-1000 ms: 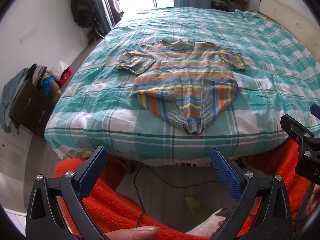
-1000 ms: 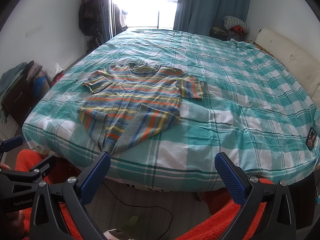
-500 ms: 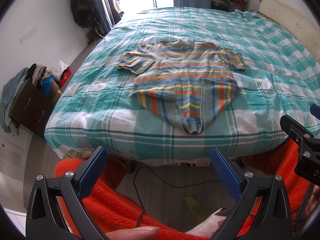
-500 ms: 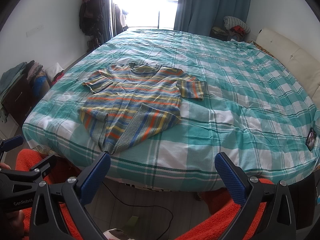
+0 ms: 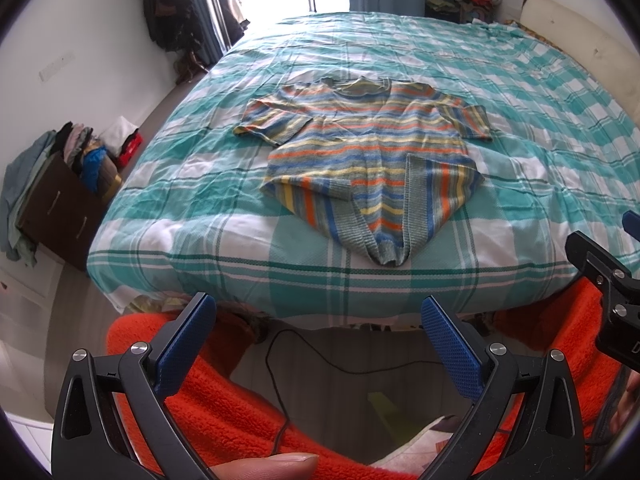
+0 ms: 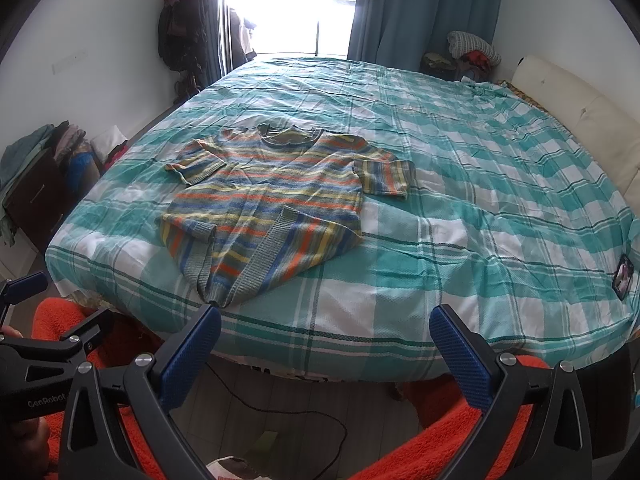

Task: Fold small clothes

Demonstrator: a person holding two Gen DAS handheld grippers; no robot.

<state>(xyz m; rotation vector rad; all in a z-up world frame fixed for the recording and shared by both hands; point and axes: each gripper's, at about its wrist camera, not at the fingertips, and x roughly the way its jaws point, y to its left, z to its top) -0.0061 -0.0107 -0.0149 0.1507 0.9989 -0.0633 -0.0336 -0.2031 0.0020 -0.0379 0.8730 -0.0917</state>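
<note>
A striped short-sleeved knit top (image 5: 368, 160) (image 6: 272, 208) lies on the green-and-white checked bed (image 5: 200, 184) (image 6: 480, 208), near its front edge. Both lower corners of the top are folded inward, so the hem comes to a point. My left gripper (image 5: 318, 344) hangs open below the bed's front edge, holding nothing. My right gripper (image 6: 326, 350) is also open and empty, off the bed's front edge to the right of the top. Both sit over orange fleece legs.
A dark dresser (image 5: 56, 208) piled with clothes stands left of the bed. A phone (image 6: 623, 282) lies at the bed's right edge. A black cable (image 5: 304, 364) runs over the floor beneath me. A cream headboard (image 6: 580, 120) is on the right.
</note>
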